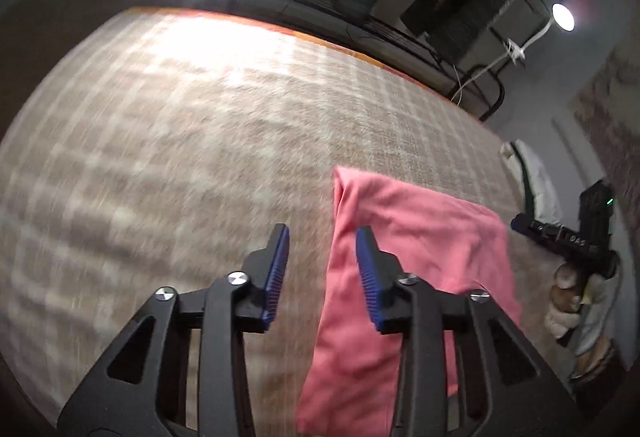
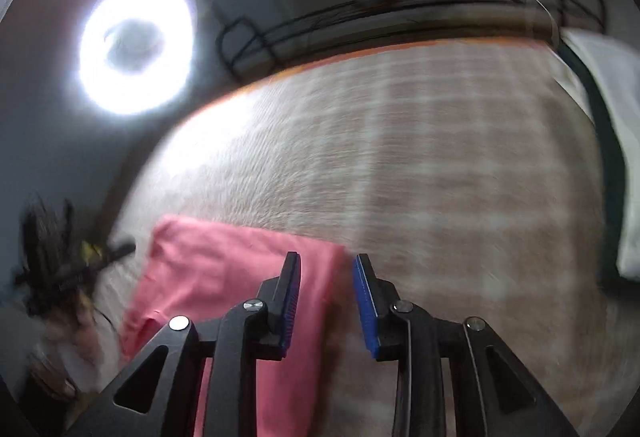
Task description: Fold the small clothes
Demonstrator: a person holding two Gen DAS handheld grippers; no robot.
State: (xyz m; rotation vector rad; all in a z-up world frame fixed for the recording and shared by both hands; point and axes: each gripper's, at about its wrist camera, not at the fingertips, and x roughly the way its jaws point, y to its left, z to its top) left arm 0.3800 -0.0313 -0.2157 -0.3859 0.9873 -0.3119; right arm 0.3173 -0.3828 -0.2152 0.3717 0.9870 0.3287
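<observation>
A pink garment (image 1: pixel 420 237) lies folded flat on the checked beige tablecloth (image 1: pixel 180 157). My left gripper (image 1: pixel 322 237) is open and empty, raised over the garment's left edge, with the cloth showing under its right finger. In the right wrist view the same pink garment (image 2: pixel 224 261) lies at the lower left. My right gripper (image 2: pixel 326 265) is open and empty over the garment's right edge. The right gripper also shows from outside in the left wrist view (image 1: pixel 576 237), held by a hand at the far right. Both views are motion-blurred.
A folded white garment (image 2: pixel 612 141) with a dark trim lies at the table's right side; it also shows in the left wrist view (image 1: pixel 536 181). A bright ring light (image 2: pixel 136 41) stands behind the table. The table's far edge (image 1: pixel 320 41) has an orange border.
</observation>
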